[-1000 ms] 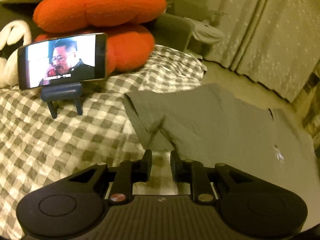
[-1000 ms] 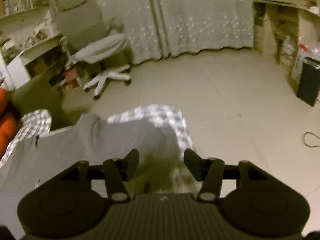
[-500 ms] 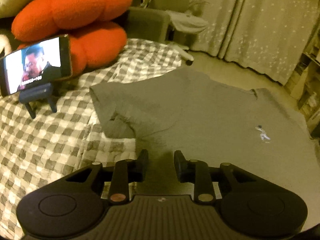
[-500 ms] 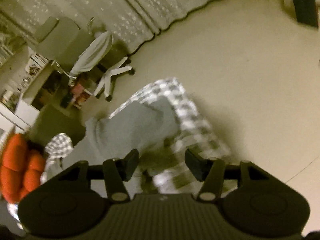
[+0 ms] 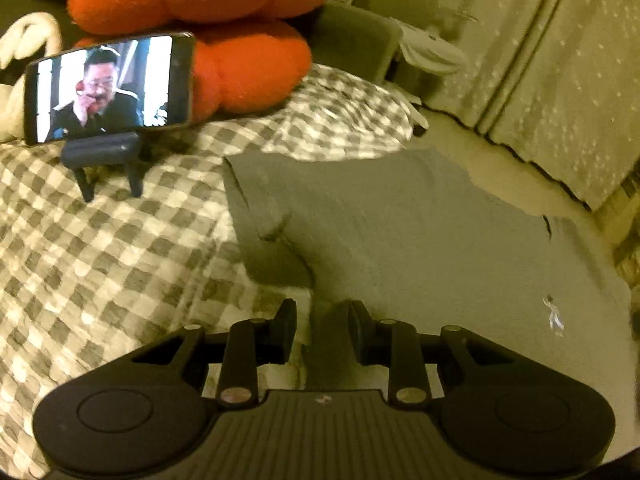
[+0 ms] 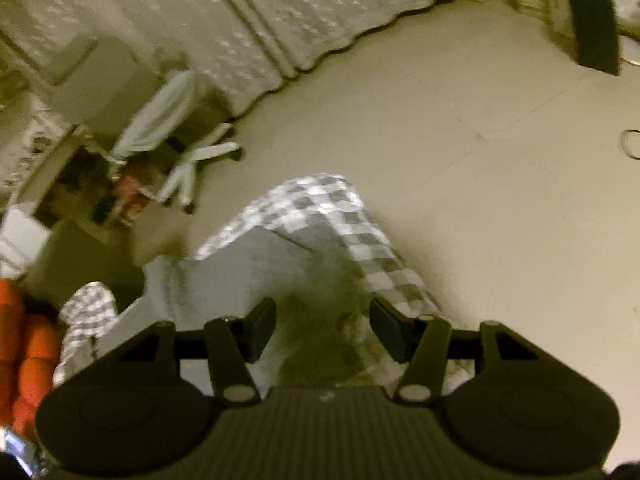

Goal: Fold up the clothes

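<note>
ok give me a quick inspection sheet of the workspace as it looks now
surface: bed with checked cover, rumpled at the far corner.
job's things: grey t-shirt spread flat on the cover, near sleeve out to the side, small white mark on the chest; no fold made yet.
clutter: phone playing video on a dark stand; orange cushion behind it.
grippers: left gripper open, just over the shirt's near edge, nothing held; right gripper open wider, over the shirt's other side, nothing held.
cables: a thin loop on the floor at the far right.
surroundings: curtains, office chair, bare floor, black bin.
</note>
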`<action>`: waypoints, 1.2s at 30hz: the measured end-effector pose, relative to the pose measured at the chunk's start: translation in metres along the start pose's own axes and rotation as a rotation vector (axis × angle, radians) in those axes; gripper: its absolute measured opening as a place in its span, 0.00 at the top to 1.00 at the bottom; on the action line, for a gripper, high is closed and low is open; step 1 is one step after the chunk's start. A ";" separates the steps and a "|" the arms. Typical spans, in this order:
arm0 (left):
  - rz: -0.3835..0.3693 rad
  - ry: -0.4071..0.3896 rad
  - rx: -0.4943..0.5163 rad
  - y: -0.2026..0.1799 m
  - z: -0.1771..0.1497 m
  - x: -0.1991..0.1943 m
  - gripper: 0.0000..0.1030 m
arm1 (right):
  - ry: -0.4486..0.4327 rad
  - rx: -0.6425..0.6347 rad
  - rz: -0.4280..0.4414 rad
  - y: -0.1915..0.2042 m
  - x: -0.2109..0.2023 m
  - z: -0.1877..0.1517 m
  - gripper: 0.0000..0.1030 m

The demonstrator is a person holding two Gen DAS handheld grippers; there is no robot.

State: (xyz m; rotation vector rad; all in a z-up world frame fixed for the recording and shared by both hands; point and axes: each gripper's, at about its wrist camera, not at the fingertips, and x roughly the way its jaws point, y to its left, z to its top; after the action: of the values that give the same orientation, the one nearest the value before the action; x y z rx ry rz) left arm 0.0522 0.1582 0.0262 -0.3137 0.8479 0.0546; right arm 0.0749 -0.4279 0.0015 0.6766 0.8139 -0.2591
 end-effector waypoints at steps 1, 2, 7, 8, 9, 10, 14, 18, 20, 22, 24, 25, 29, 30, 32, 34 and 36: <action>0.012 0.000 0.006 0.000 0.000 0.001 0.74 | -0.010 -0.010 -0.008 0.006 -0.003 0.000 0.48; 0.019 0.005 0.011 -0.001 0.000 0.003 0.74 | -0.028 -0.037 -0.006 0.015 -0.008 -0.001 0.48; 0.022 0.015 -0.014 0.003 0.001 0.006 0.74 | -0.104 -0.212 0.083 0.070 -0.022 -0.009 0.45; 0.020 0.012 -0.016 0.003 0.001 0.005 0.74 | -0.106 -0.234 0.093 0.078 -0.019 -0.008 0.45; 0.018 0.009 -0.019 0.003 0.001 0.003 0.74 | -0.106 -0.254 0.100 0.086 -0.016 -0.006 0.45; 0.017 0.005 -0.019 0.002 0.001 0.002 0.74 | -0.111 -0.253 0.098 0.090 -0.010 -0.001 0.45; 0.029 -0.060 0.093 -0.015 -0.001 -0.006 0.74 | -0.129 -0.158 0.043 0.081 0.018 0.026 0.45; 0.024 -0.049 0.121 -0.024 -0.001 -0.001 0.74 | -0.150 -0.196 -0.035 0.063 0.050 0.032 0.42; 0.042 -0.033 0.124 -0.026 0.000 0.007 0.74 | -0.128 -0.213 -0.060 0.056 0.066 0.027 0.37; 0.068 -0.018 0.129 -0.028 0.000 0.014 0.74 | -0.090 -0.228 -0.058 0.052 0.079 0.021 0.40; 0.078 -0.012 0.131 -0.029 0.000 0.019 0.74 | -0.091 -0.257 -0.050 0.056 0.080 0.018 0.52; 0.081 -0.012 0.131 -0.029 0.000 0.020 0.74 | -0.099 -0.274 -0.045 0.060 0.077 0.018 0.71; 0.096 -0.021 0.140 -0.032 -0.002 0.021 0.74 | -0.181 -0.356 -0.061 0.077 0.055 0.017 0.87; 0.103 -0.022 0.141 -0.032 -0.002 0.022 0.74 | -0.222 -0.376 -0.072 0.082 0.046 0.015 0.88; 0.118 -0.026 0.147 -0.034 -0.003 0.023 0.73 | -0.305 -0.410 -0.089 0.091 0.028 0.013 0.88; 0.131 -0.031 0.156 -0.037 -0.003 0.024 0.73 | -0.367 -0.444 -0.119 0.100 0.021 0.009 0.88; 0.139 -0.034 0.164 -0.038 -0.004 0.024 0.73 | -0.409 -0.481 -0.163 0.108 0.021 0.004 0.88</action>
State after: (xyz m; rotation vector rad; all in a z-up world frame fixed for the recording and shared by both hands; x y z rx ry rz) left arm 0.0715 0.1187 0.0152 -0.0989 0.8339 0.1188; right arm 0.1411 -0.3478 0.0373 0.0956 0.5078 -0.3218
